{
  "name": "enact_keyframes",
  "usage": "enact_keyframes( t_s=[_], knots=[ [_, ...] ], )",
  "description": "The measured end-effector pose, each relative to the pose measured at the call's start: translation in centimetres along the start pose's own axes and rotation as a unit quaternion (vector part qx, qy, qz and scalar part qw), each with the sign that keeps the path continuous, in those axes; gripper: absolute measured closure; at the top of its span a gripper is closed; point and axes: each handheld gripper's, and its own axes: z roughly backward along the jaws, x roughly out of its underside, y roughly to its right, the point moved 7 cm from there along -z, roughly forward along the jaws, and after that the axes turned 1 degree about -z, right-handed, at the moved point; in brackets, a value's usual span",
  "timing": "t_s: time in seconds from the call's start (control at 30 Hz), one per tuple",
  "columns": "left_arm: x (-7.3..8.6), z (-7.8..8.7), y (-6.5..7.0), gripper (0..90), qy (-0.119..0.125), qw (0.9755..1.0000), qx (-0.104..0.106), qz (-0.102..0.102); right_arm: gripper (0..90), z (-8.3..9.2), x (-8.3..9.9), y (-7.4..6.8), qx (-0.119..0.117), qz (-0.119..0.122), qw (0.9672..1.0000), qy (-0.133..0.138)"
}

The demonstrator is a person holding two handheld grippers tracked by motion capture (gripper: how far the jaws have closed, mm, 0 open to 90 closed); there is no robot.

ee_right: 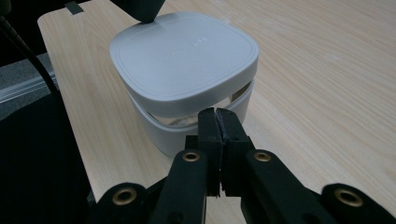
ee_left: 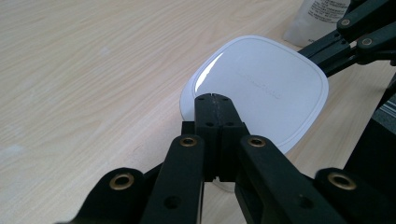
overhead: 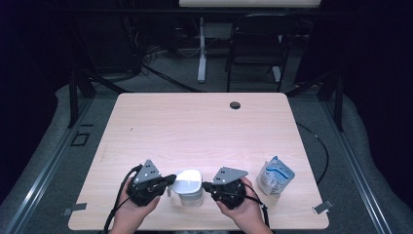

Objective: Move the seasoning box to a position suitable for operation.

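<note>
White container [overhead: 188,186] lid: embossed wording unreadable; pouch [overhead: 275,176] print illegible.

Small white rounded-square container [overhead: 188,187] sitting upright near the table's [overhead: 195,126] front edge, lid on top with a clear band showing just under it.

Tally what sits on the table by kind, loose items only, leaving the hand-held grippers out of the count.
White lidded container: 1
Blue and white pouch: 1
Total: 2
</note>
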Motion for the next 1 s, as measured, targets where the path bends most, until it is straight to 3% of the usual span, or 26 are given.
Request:
enact_keyframes(
  t_s=[0.23, 0.4, 0.63, 1.0],
  knots=[
    [0.2, 0.5, -0.3, 83.6, -0.007, 0.9998, -0.019, 0.0, 87.9, 0.2, -0.3, -0.1, -0.003, 0.002, 1.0, 0.004],
    [0.0, 1.2, -0.3, 72.7, 0.011, 0.9997, -0.011, 0.019, 87.8, 0.5, -0.6, -0.1, -0.002, 0.004, 0.9999, 0.011],
    [0.6, 2.4, 0.6, 61.9, 0.024, 0.9995, -0.02, 0.01, 87.6, 0.5, -0.9, -0.3, -0.007, 0.003, 0.9998, 0.016],
    [1.5, 2.7, 1.7, 52.4, 0.036, 0.9988, -0.033, -0.008, 86.2, 0.4, -1.1, -0.6, -0.009, 0.002, 0.9998, 0.019]
  ],
)
